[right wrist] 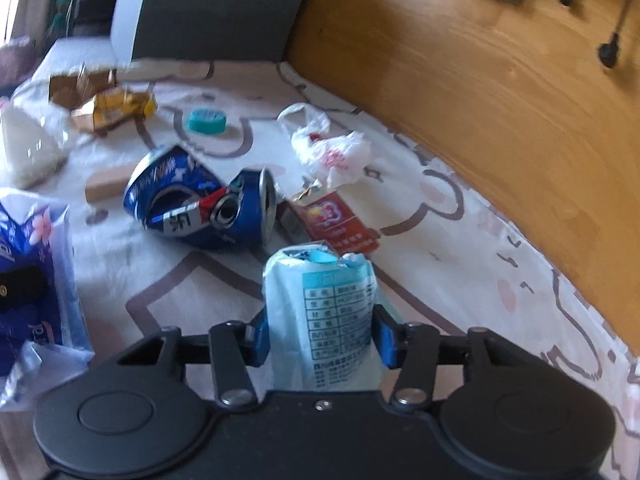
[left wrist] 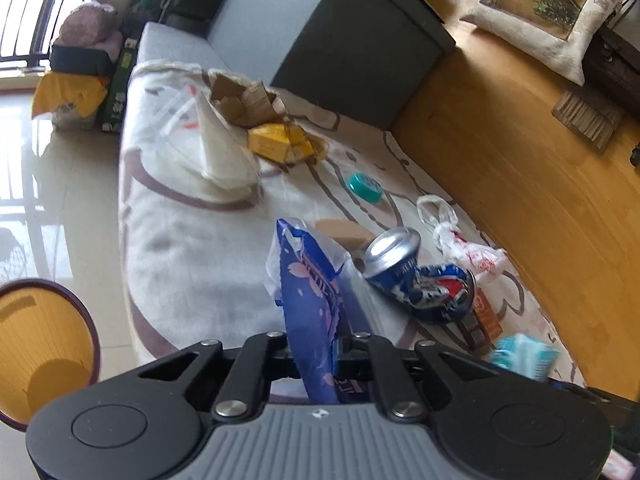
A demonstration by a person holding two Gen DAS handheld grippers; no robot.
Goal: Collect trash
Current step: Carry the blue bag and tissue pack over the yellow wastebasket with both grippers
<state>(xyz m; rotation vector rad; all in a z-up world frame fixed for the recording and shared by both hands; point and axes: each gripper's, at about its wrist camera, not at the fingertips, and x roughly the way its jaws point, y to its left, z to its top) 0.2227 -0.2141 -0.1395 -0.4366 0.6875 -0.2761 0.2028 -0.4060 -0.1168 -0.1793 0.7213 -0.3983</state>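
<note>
Fingers (left wrist: 316, 354) of your left gripper are pinched tight on a blue flowered wrapper (left wrist: 312, 280); your right gripper's blue fingers (right wrist: 260, 330) clamp a pale tissue pack (right wrist: 324, 312). Both stand above the blanket (right wrist: 460, 240), near the crushed blue can (right wrist: 200, 204).

We carry two matching tools. Our left gripper (left wrist: 320, 354) has a matte black plastic frame with two round raised discs at its outer corners, flat black linkage bars pinned with silver round-headed screws, and a grey ribbed plate across its middle bearing a tiny white mark. Our right gripper (right wrist: 320, 334) shows the same black frame, discs and silver pins, but its middle plate is black with one small silver screw, and its fingers (right wrist: 387, 338) wear bright blue pads.
</note>
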